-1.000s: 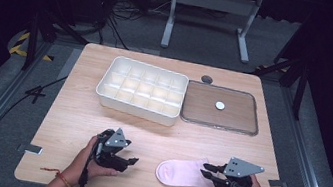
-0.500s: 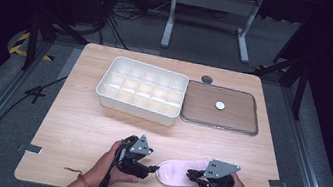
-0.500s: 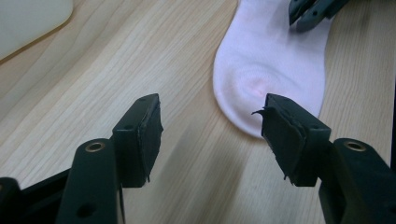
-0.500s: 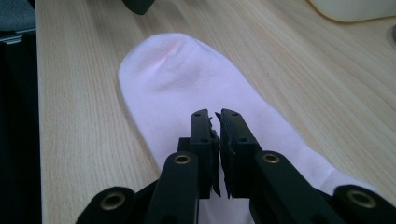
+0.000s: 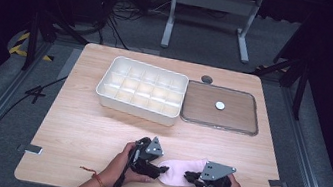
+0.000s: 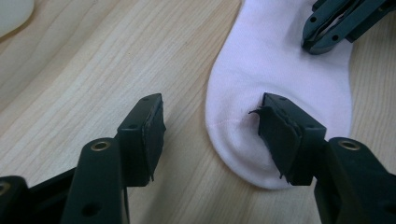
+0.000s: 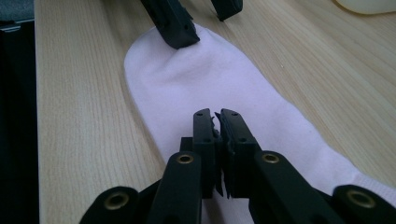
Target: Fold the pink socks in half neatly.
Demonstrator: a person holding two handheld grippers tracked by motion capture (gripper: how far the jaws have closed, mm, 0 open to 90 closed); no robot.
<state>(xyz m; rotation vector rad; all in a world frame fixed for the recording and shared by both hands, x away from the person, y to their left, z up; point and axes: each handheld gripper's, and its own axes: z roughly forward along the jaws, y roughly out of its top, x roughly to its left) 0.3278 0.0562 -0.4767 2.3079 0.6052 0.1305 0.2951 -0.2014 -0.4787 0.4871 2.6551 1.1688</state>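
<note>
Looking down from the high view, I've got the pink sock (image 5: pixel 177 172) flat near the table's (image 5: pixel 73 124) near edge, with the left gripper (image 5: pixel 155 167) at its left end and the right gripper (image 5: pixel 191 177) at its right. Farther back sit a white divided tray (image 5: pixel 140 90) and its lid (image 5: pixel 220 107).

Left gripper view: jaws spread wide, one pad over the sock's (image 6: pixel 280 65) toe, the other over bare wood.

Right gripper view: jaws squeezed together over the sock (image 7: pixel 210 79); can't tell if they've pinched fabric.
</note>
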